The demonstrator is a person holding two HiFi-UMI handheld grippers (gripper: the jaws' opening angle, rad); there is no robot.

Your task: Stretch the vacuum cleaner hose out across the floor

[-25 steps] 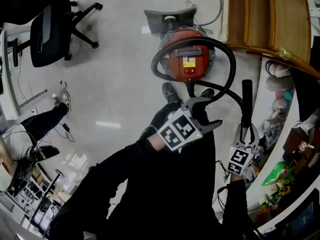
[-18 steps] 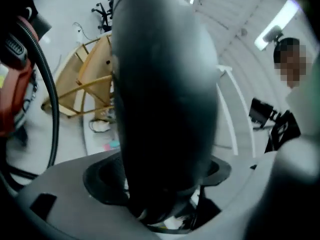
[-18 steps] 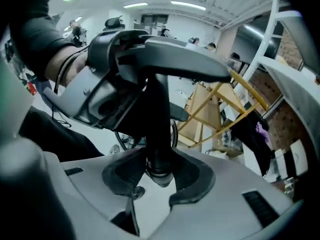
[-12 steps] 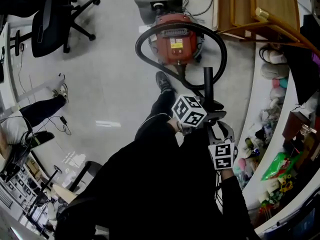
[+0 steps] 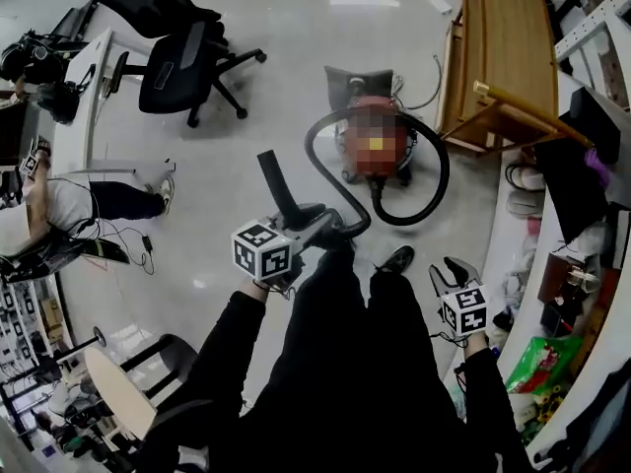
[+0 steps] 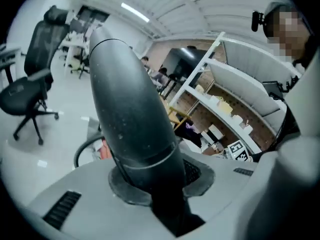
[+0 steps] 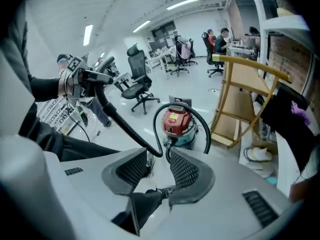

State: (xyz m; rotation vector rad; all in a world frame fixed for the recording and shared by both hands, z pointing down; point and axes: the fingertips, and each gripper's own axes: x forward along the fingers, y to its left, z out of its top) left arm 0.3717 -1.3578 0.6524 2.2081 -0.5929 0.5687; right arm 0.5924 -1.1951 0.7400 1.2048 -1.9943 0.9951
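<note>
hose [image 5: 444, 175] lies mostly in one loose loop round the red vacuum [image 5: 375, 161], ahead of and below both my grippers, and from that loop it climbs up to my left gripper [image 5: 308, 227]. its stiff end tube [image 6: 130, 114] stands between that gripper's jaws and sticks out well past them. the jaws have just been closing and now sit narrow, pads pressed on the tube, so i have it held. my right gripper [image 7: 159, 170] hangs well apart from the left one, jaws partly apart with nothing in them, and the hose shows only far beyond its tips. none of the hose is laid straight yet, so i judge the stretching has barely begun. to do it well i'd carry the tube away from the vacuum, over the bare floor [image 5: 246, 106] out past my left gripper on the chair [image 5: 177, 62] side, low and steady so the loop unrolls rather than kinks. pull too hard and the vacuum may roll after me. the free gripper could steady the hose nearer the vacuum.
</note>
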